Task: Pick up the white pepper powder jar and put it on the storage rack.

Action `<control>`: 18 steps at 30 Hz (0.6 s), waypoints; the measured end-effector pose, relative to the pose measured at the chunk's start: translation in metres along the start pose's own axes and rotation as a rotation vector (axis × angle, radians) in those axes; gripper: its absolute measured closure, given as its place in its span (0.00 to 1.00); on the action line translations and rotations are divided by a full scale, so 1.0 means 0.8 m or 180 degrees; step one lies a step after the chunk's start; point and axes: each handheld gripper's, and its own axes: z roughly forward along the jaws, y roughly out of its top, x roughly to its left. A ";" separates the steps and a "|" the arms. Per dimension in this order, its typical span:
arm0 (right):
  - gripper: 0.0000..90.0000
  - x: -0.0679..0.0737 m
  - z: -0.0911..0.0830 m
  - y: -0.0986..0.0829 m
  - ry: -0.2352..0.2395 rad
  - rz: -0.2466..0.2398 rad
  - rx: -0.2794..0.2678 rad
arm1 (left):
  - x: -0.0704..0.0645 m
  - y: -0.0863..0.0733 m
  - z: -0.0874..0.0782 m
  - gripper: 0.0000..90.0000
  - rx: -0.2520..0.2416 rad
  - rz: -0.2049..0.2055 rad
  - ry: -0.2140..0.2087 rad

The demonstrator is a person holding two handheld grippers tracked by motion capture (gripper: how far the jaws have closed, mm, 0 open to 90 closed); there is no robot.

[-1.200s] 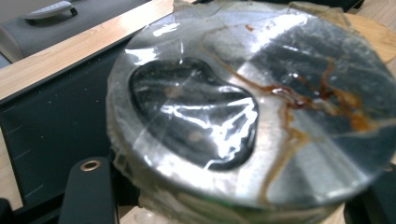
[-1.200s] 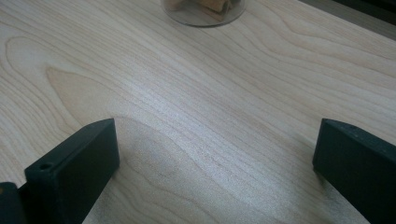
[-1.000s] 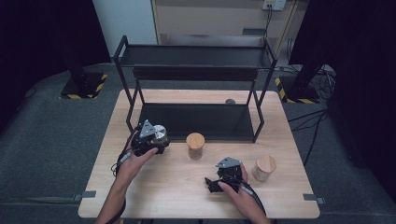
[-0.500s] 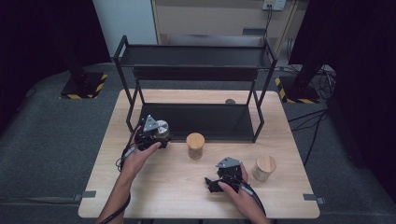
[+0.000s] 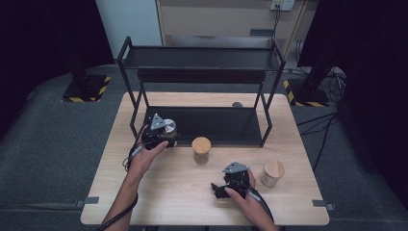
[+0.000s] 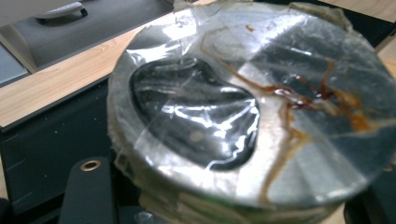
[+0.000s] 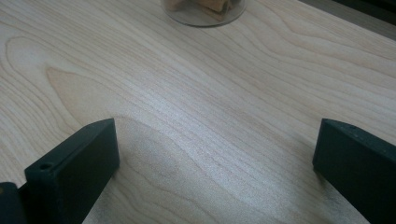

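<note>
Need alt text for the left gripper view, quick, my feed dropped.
A round silver-lidded jar, its top wrapped in crinkled clear tape with brown streaks, sits close up between the left claw's jaws. Behind it are the black shelf base and the wooden table.

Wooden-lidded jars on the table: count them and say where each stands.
2. One jar stands mid-table before the rack; the other jar stands right of the right gripper.

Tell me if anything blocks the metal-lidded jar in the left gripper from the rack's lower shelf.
Nothing visible does. The left gripper holds the metal-lidded jar right at the front edge of the black rack's lower shelf, whose surface beyond it looks bare. The wooden-lidded jar stands on the table, off to the side.
</note>
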 end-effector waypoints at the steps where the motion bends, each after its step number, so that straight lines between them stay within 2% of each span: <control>1: 0.00 0.000 0.000 0.000 -0.0001 -0.0001 0.0000 | 0.001 0.001 0.001 0.33 -0.0003 -0.0010 0.0003; 8: 0.00 0.000 0.000 0.000 0.0000 -0.0001 -0.0002 | 0.006 0.008 0.011 0.33 0.0042 0.0038 0.0015; 12: 0.00 0.000 0.000 0.000 0.0001 -0.0001 -0.0001 | 0.008 0.010 0.018 0.33 0.0019 -0.0009 0.0009; 18: 0.00 0.000 0.000 0.000 0.0000 -0.0002 -0.0002 | 0.014 0.018 0.026 0.33 0.0020 -0.0004 0.0028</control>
